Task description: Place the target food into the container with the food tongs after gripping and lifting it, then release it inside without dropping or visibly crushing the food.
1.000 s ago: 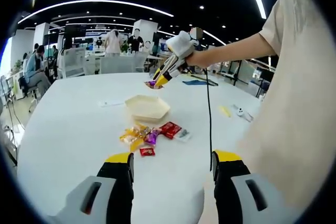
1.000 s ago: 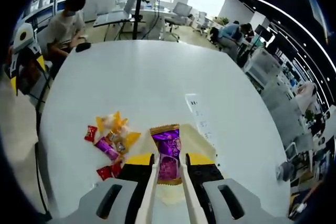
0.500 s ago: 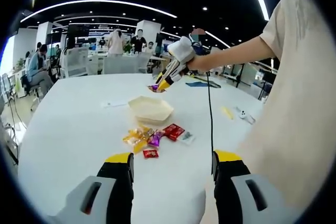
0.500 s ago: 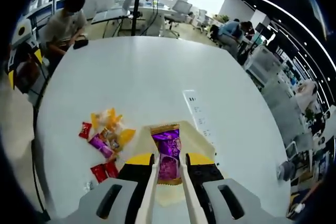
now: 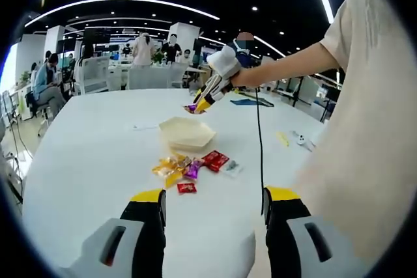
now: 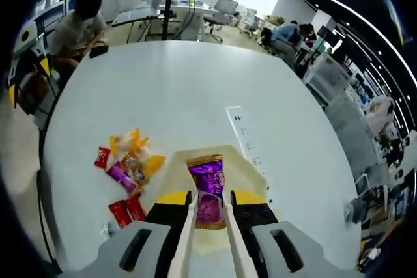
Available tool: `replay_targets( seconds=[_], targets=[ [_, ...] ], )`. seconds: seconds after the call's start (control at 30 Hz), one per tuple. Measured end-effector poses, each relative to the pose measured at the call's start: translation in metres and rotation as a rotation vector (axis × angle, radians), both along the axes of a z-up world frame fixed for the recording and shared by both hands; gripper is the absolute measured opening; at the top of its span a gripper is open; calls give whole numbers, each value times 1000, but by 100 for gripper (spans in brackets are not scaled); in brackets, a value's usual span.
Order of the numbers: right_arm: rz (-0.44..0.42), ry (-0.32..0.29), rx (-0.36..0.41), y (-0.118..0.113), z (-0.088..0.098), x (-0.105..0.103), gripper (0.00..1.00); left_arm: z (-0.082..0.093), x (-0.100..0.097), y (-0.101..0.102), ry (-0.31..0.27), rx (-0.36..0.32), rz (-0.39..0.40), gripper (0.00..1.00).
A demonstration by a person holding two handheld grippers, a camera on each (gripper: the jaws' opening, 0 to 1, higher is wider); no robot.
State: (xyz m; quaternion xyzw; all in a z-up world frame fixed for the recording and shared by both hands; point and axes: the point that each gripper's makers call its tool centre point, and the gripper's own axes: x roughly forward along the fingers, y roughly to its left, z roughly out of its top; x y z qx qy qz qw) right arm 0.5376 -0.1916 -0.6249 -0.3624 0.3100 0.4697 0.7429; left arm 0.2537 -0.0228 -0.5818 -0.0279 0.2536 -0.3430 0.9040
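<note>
In the right gripper view my right gripper is shut on food tongs whose tips pinch a purple wrapped candy. The candy hangs above the cream hexagonal container on the white table. A pile of wrapped candies, yellow, purple and red, lies left of the container. In the left gripper view my left gripper stands open and empty near the table's front edge. Farther off, the right gripper holds the purple candy over the container, with the candy pile in front.
A white strip lies on the table beyond the container. A black cable hangs from the right gripper. Small items lie at the table's right side. Seated people, desks and chairs surround the table.
The right gripper with the candy has drifted slightly over the container; the candy pile sits a little farther left in its view. The left gripper stays open and still.
</note>
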Motion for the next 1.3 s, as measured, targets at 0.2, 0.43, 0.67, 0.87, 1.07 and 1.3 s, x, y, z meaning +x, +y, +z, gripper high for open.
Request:
replay_targets(
  seconds=[0.2, 0.43, 0.67, 0.87, 1.07, 1.3],
  targets=[
    [10, -2, -4, 3, 0, 0, 24, -1, 0, 2, 3, 3, 3, 60],
    [8, 12, -1, 3, -3, 1, 24, -4, -3, 3, 12, 2, 9, 60],
    [7, 9, 2, 3, -3, 2, 24, -3, -1, 4, 9, 3, 12, 60],
    [6, 4, 8, 3, -1, 2, 24, -4, -2, 3, 12, 3, 9, 60],
    [8, 4, 12, 5, 1, 0, 24, -4, -3, 1, 14, 0, 7, 60],
    [11, 5, 23, 7, 4, -7, 24, -4, -2, 0, 12, -3, 4, 60]
  ],
)
